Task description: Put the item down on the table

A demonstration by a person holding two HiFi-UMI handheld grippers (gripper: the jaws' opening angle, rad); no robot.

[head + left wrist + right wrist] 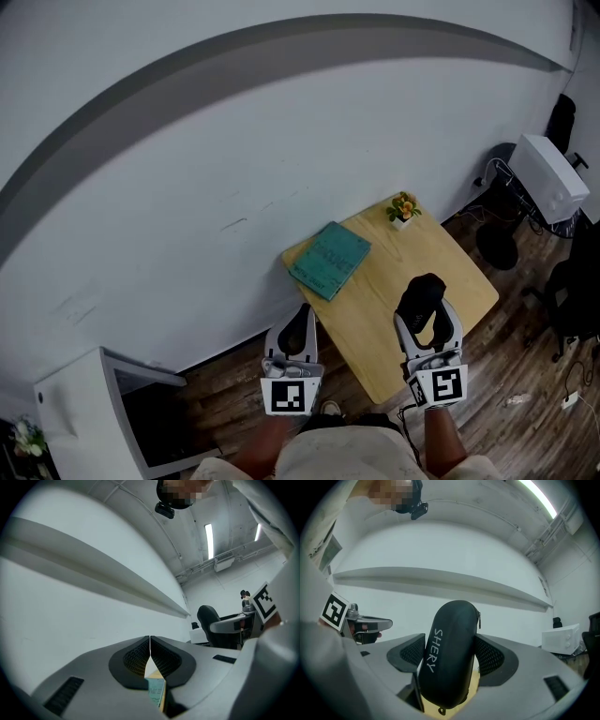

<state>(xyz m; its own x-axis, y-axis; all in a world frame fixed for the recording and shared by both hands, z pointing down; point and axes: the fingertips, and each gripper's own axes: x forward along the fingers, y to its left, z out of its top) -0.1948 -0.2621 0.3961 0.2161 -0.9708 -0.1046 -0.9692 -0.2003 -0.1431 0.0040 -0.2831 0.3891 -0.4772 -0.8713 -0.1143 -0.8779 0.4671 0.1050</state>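
A black zipped case [449, 654] with white lettering stands upright between the jaws of my right gripper [451, 660], which is shut on it. In the head view the case [421, 298] and right gripper [424, 314] hang above the near right part of the small wooden table [450, 258]. My left gripper [297, 330] is held over the table's near left edge, jaws pressed together with nothing between them. The left gripper [150, 660] points at the white wall, with a sliver of teal book showing below its closed tips.
A teal book [329, 259] lies on the table's far left corner. A small pot of orange flowers [403, 209] stands at the far corner. A white cabinet [89, 412] is at the lower left; a white box [548, 175] and dark chairs stand right.
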